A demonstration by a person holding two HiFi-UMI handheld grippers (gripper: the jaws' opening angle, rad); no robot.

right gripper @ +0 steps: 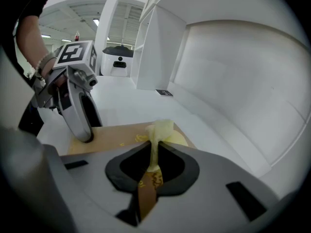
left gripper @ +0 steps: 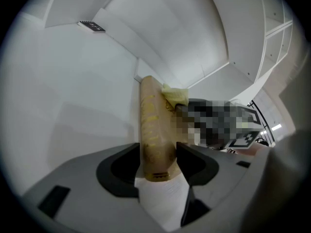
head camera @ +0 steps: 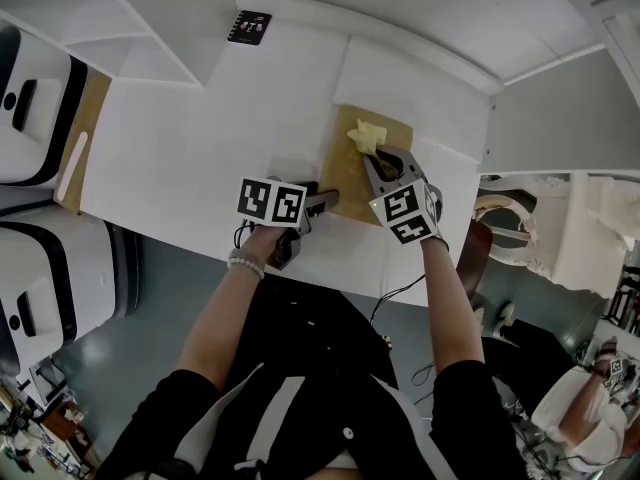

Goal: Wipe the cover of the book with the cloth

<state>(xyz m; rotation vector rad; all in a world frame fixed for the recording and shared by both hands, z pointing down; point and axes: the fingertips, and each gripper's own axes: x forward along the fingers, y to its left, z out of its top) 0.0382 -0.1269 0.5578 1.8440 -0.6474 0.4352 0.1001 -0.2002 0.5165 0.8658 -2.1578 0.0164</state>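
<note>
Lying at 1 o'clock on the white worktop (head camera: pixel 200 138), the tan, gold-lettered book (head camera: pixel 345 173) is clamped edgewise in the left claw (left gripper: pixel 158 152); the right claw (right gripper: pixel 153 149) pinches the yellow cloth (right gripper: pixel 163 130) atop its cover.

On table (head camera: pixel 200 138), right part, near front edge: book (head camera: pixel 342 168), lying flat. On book's far end: cloth (head camera: pixel 366 135), pinched in right gripper (head camera: pixel 378 156). At book's near-left edge: left gripper (head camera: pixel 325 201), clamped on it. Far back on table, left of book, well apart: small card (head camera: pixel 249 27).
</note>
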